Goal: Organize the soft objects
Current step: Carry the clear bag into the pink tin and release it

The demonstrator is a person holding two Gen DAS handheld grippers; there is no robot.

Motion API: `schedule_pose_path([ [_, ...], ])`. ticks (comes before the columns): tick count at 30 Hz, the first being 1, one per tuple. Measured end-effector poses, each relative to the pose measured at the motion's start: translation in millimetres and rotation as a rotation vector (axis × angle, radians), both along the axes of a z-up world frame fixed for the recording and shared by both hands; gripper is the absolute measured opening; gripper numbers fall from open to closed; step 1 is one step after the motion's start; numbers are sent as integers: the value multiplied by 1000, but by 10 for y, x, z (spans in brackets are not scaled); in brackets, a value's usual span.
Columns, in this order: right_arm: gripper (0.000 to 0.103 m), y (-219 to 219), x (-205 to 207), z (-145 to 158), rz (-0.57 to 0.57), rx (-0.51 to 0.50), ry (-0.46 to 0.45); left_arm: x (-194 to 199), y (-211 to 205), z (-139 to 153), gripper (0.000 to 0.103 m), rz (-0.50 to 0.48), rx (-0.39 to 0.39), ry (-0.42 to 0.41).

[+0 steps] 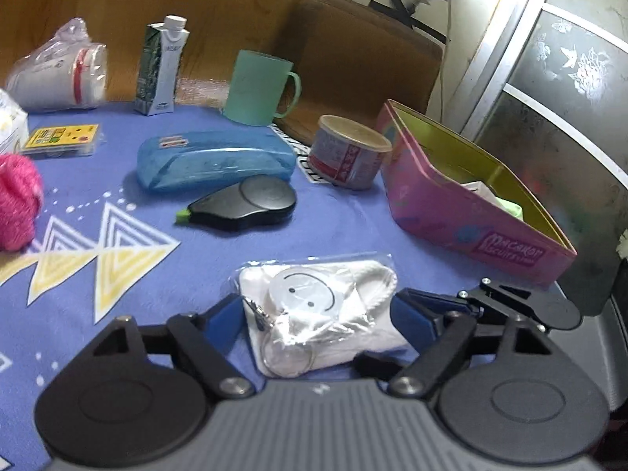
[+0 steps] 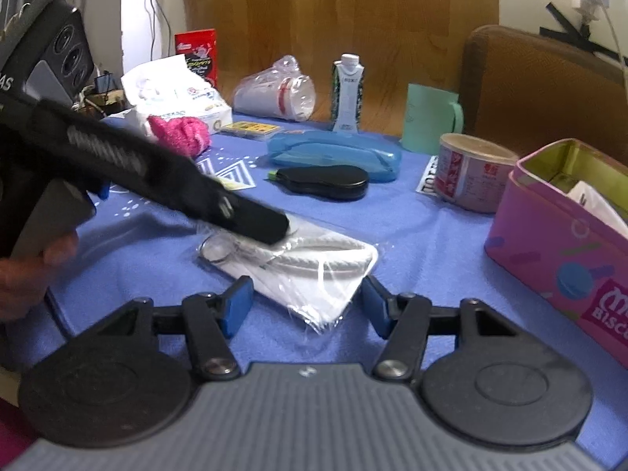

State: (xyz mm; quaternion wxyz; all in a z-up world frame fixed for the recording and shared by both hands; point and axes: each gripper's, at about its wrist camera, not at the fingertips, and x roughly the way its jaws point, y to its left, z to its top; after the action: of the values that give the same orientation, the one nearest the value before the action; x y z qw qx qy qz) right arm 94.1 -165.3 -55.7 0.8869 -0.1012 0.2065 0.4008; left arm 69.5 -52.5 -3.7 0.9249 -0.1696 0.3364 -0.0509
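Note:
A clear plastic packet with a white soft pouch, a smiley badge and a key ring (image 1: 320, 312) lies on the blue cloth. My left gripper (image 1: 316, 316) is open, its blue pads on either side of the packet. The packet (image 2: 302, 271) also shows in the right wrist view, where my right gripper (image 2: 306, 306) is open around its near corner. The left gripper's black body (image 2: 165, 180) reaches over the packet from the left. A pink fluffy ball (image 1: 17, 200) (image 2: 182, 133) lies at the left. A pink biscuit tin (image 1: 471, 204) (image 2: 565, 251) stands open at the right with soft things inside.
On the cloth stand a blue case (image 1: 214, 163), a black tape dispenser (image 1: 247, 204), a can (image 1: 347, 151), a green mug (image 1: 261, 86), a drink carton (image 1: 161, 66), bagged cups (image 1: 59, 74), a yellow card pack (image 1: 59, 139) and a tissue pack (image 2: 176, 98). A brown chair (image 1: 361, 55) stands behind.

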Motion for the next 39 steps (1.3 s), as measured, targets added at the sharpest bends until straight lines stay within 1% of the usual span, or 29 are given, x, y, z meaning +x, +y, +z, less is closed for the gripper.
schedule_pose_path([
  [2,57,-75,-7,31,-39,28,-21,42,-20,93,84,-23,-37,-10],
  [3,55,-134,-14,70,-66,46,-45,66,-37,143,84,-34,-38,-21],
  [7,53,-392,20,248,-143,128,-95,257,-306,460,84,-91,14,-109],
  [9,53,-541,43,351,-198,157,-141,402,-465,613,84,-126,30,-144],
  [12,53,-783,117,505,-277,176,-206,671,-764,808,84,-187,67,-196],
  [14,53,-951,220,587,-332,184,-227,891,-1001,897,85,-224,91,-222],
  [16,53,-1133,383,643,-393,182,-236,1168,-1253,937,89,-264,111,-245],
  [18,54,-1293,595,649,-445,169,-214,1409,-1452,916,94,-279,133,-253],
  [20,54,-1417,800,612,-519,146,-185,1629,-1647,843,95,-272,166,-236],
  [22,55,-1513,970,538,-578,138,-166,1762,-1772,736,95,-253,190,-203],
  [25,55,-1670,968,463,-599,201,-145,1758,-1789,613,95,-256,159,-178],
  [29,56,-1701,885,406,-605,237,-152,1608,-1694,567,95,-234,145,-177],
  [31,56,-1668,846,419,-603,264,-152,1490,-1613,582,95,-226,124,-185],
  [34,56,-1608,756,432,-586,296,-156,1296,-1463,610,95,-207,119,-212],
  [36,56,-1531,673,451,-568,298,-167,1149,-1329,628,97,-185,117,-230],
  [39,57,-1383,567,499,-536,297,-188,920,-1053,611,97,-153,109,-245],
])
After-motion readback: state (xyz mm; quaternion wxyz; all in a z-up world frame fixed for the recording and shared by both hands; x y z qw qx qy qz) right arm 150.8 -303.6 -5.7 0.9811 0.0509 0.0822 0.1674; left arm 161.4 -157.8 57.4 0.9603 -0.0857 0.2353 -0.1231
